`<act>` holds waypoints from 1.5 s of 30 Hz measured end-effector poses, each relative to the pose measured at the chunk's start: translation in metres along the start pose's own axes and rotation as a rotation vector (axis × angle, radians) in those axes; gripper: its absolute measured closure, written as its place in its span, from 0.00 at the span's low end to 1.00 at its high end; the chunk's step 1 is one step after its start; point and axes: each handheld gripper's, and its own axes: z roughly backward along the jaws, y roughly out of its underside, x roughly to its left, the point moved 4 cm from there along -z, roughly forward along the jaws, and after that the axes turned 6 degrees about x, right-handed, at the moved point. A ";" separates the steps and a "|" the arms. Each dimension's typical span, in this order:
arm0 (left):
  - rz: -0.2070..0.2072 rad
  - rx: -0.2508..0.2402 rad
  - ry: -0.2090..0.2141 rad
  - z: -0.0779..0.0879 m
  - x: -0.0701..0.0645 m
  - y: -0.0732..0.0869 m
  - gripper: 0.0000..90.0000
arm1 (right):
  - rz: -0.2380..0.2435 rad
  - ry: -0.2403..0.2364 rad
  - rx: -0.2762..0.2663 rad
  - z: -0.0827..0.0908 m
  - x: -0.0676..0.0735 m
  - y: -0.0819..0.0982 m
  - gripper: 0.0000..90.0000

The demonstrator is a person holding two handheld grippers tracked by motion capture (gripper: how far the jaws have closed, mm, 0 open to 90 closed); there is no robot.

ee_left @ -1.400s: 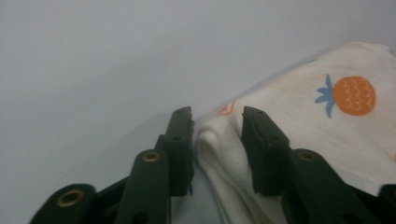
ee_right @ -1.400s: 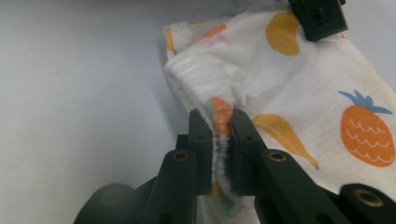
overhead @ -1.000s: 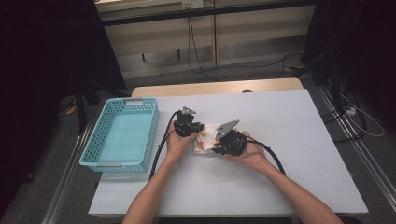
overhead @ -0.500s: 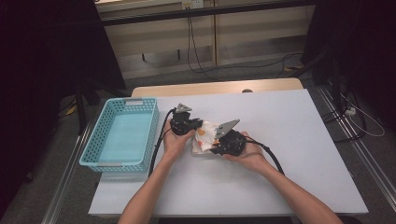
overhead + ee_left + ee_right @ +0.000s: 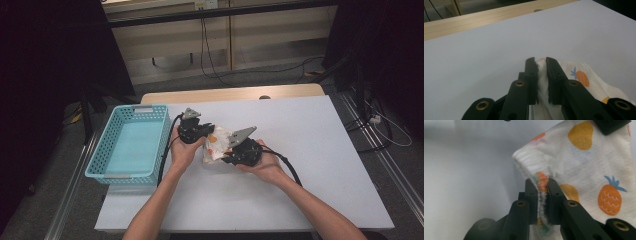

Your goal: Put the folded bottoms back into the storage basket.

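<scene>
**White fruit-print cloth pinched between two claws at mid-counter**

White cotton with orange pineapples and yellow pears: in the high view the small garment sits bunched near the middle of the pale counter, caught between both tools. The left claw meets it from ten o'clock, the right claw from four o'clock, so the cloth lies directly between them and neither hand is the nearer. Well off at nine o'clock stands the turquoise basket; nothing can be seen inside it.

In the left gripper view the left claw is drawn narrow on a fold of the garment, and the rest of the cloth spills away toward three o'clock across bare counter.

In the right gripper view the right claw is clamped on the ribbed, colour-flecked hem of the garment, which fans out toward one o'clock. The other tool's jaw tip bites its far edge at the top. Any spreading, I judge, would run along the line between the two grips.
</scene>
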 end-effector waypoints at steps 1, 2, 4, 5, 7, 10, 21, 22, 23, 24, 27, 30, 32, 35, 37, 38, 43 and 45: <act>-0.003 0.000 -0.004 0.001 0.001 0.000 0.90 | 0.001 0.001 -0.004 0.000 0.001 -0.001 0.91; 0.002 -0.006 -0.003 0.002 0.000 -0.001 0.90 | -0.001 0.000 -0.007 0.001 0.001 -0.002 0.91; -0.001 -0.009 -0.007 0.005 0.001 -0.002 0.90 | 0.004 0.000 -0.015 0.002 0.001 -0.004 0.91; 0.003 -0.014 -0.006 0.006 0.002 -0.003 0.90 | 0.003 0.000 -0.021 0.003 0.001 -0.005 0.91; 0.008 -0.022 -0.005 0.009 0.002 -0.004 0.90 | 0.000 0.000 -0.029 0.004 0.001 -0.007 0.91; 0.018 -0.031 0.002 0.013 0.003 -0.005 0.90 | 0.003 -0.003 -0.035 0.004 0.003 -0.010 0.91; 0.006 -0.079 -0.009 0.037 0.006 -0.013 0.90 | 0.020 -0.010 -0.066 0.001 0.010 -0.027 0.91; 0.004 -0.081 -0.009 0.039 0.007 -0.014 0.90 | 0.022 -0.010 -0.068 0.001 0.010 -0.028 0.91; 0.005 -0.086 -0.008 0.041 0.008 -0.015 0.90 | 0.023 -0.008 -0.073 0.002 0.010 -0.030 0.91; 0.008 -0.092 -0.007 0.044 0.009 -0.016 0.90 | 0.023 -0.008 -0.078 0.003 0.011 -0.032 0.91; -0.004 -0.096 -0.024 0.049 0.010 -0.017 0.90 | 0.023 -0.007 -0.094 0.007 0.011 -0.036 0.91; -0.015 -0.093 -0.028 0.052 0.012 -0.018 0.90 | 0.023 -0.008 -0.108 0.008 0.012 -0.039 0.91; -0.014 -0.094 -0.028 0.054 0.011 -0.018 0.90 | 0.021 -0.009 -0.115 0.009 0.012 -0.040 0.91; -0.020 -0.103 -0.027 0.059 0.009 -0.021 0.90 | 0.030 -0.010 -0.127 0.011 0.014 -0.042 0.91; -0.028 -0.107 -0.030 0.062 0.009 -0.023 0.90 | 0.033 -0.007 -0.135 0.014 0.015 -0.044 0.91; -0.031 -0.108 -0.035 0.063 0.009 -0.023 0.90 | 0.034 -0.005 -0.140 0.015 0.015 -0.045 0.91; -0.039 -0.119 -0.040 0.070 0.011 -0.026 0.90 | 0.038 -0.004 -0.158 0.019 0.016 -0.050 0.91; -0.033 -0.126 -0.040 0.072 0.012 -0.026 0.90 | 0.039 -0.005 -0.162 0.018 0.017 -0.052 0.91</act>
